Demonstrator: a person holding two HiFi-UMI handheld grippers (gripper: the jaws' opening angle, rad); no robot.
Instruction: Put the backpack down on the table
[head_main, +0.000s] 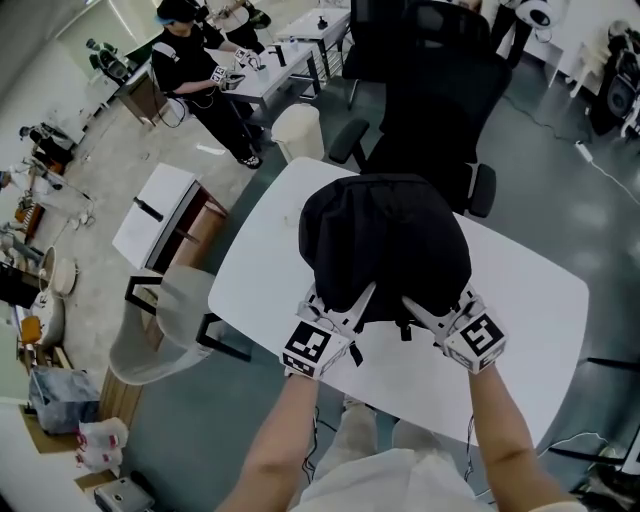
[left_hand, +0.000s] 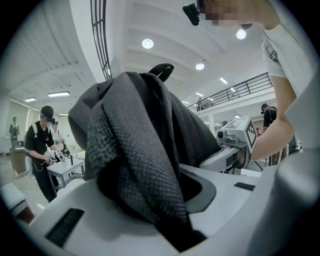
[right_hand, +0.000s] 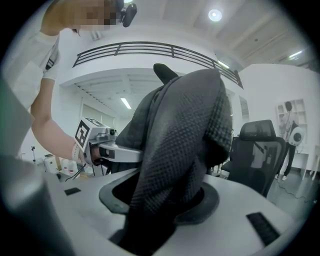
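Head view has the backpack (head_main: 385, 245) over the middle of the white desk (head_main: 540, 300), a rounded black bundle with a short strap dangling at its near edge. Whether its underside touches the desktop cannot be told. In the gripper views its cloth is a dark, coarse woven mesh that rises in thick folds with a black loop at the top.

Each tool grips it from the near side. The left tool (head_main: 345, 312) has its jaws partly closed on a fold of the mesh cloth, which fills the gap between them. The right tool (head_main: 430, 315) stands wider and is likewise clamped on a thick fold of the backpack. Both point almost level, and each shows in the other's camera.

A black office chair (head_main: 440, 90) stands just beyond the far edge of the desk. A grey chair (head_main: 160, 330) sits at its left corner, with a white cabinet (head_main: 155, 215) past that. Farther off, a person in black (head_main: 190, 60) works at another table.
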